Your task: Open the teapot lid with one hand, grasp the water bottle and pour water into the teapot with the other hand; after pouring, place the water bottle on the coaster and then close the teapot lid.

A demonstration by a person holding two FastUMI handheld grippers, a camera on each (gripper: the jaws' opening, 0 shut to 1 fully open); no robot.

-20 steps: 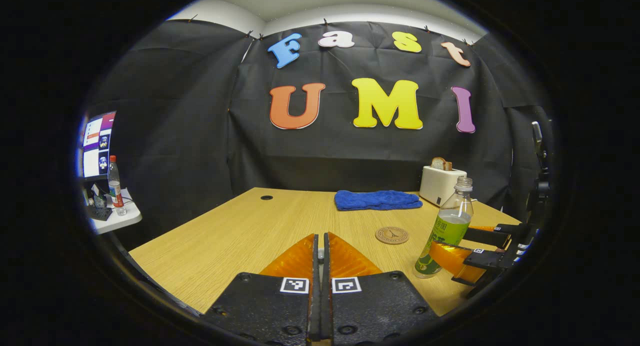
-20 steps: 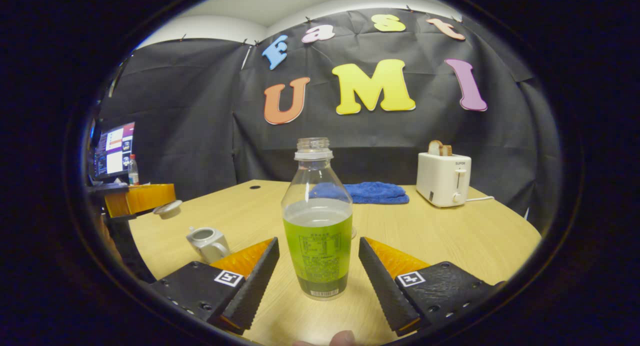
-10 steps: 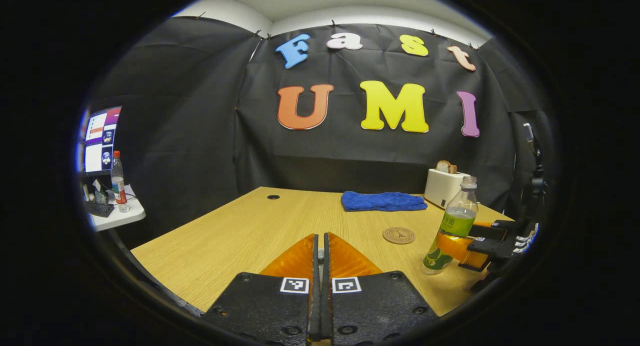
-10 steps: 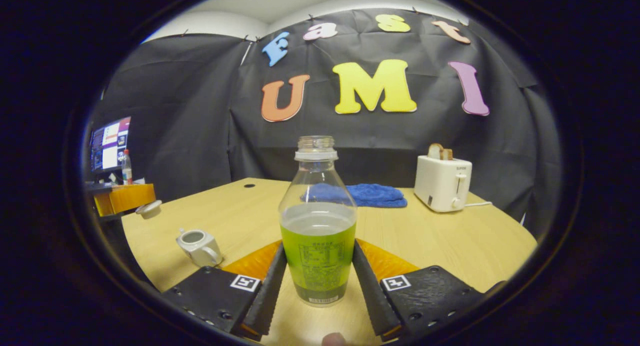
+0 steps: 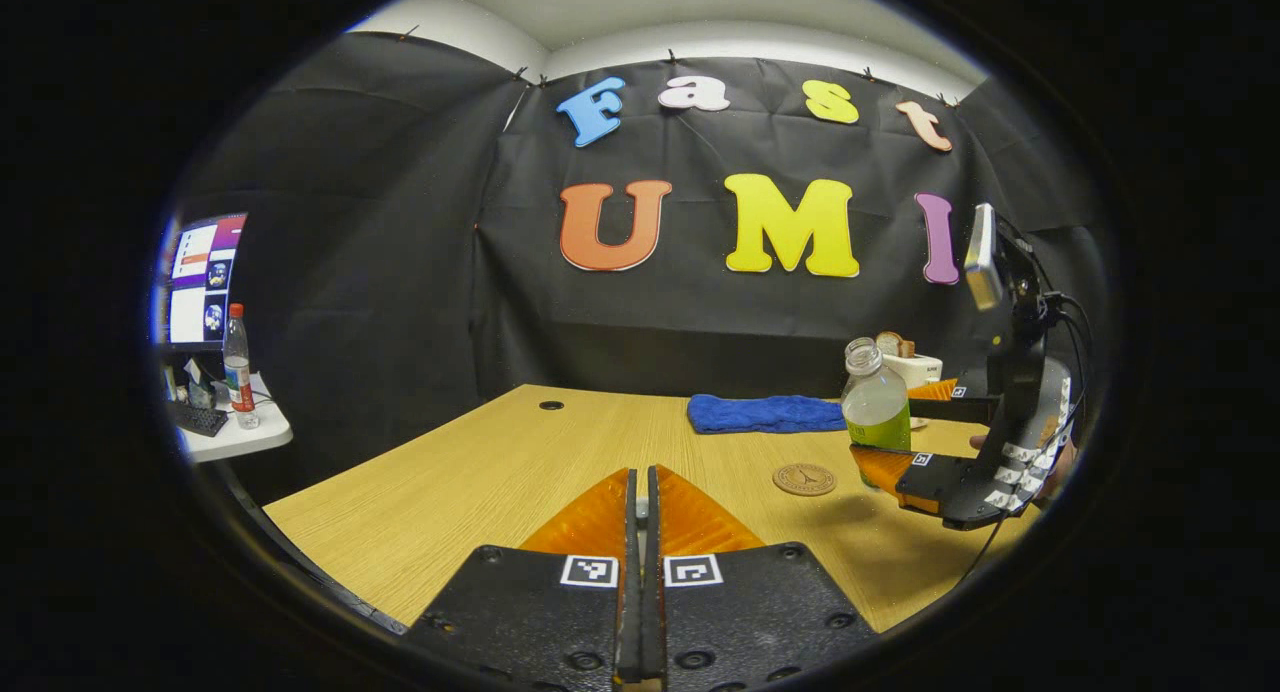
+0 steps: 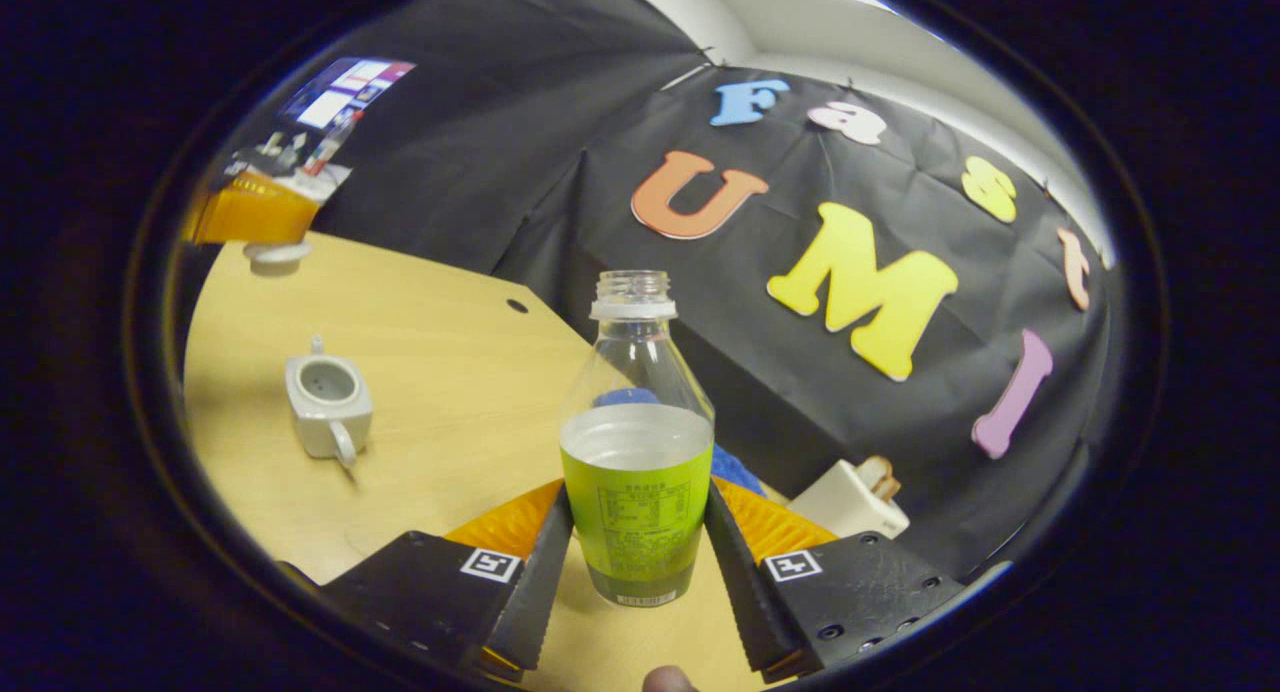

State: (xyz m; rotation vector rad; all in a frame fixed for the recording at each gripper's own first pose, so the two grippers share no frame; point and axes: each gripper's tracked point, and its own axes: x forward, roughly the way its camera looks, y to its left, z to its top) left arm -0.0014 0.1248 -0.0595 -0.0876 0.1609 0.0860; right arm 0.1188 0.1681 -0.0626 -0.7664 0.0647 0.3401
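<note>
Item: bottle lifted for pouring, lid off teapot.

Left to right in the right gripper view: left gripper [image 6: 262,234] holds the lid [image 6: 277,255] above the table [image 6: 450,392]; whether both its fingers press on it, cannot tell. Teapot [image 6: 326,402] stands open on the table. Right gripper [image 6: 636,537] clamps the bottle [image 6: 636,442], uncapped, part full, raised. In the left gripper view, the coaster [image 5: 804,479] lies bare beside the bottle. Done, by judgement: lid removed, bottle grasped. Outstanding: pour, set bottle on coaster, refit lid.
</note>
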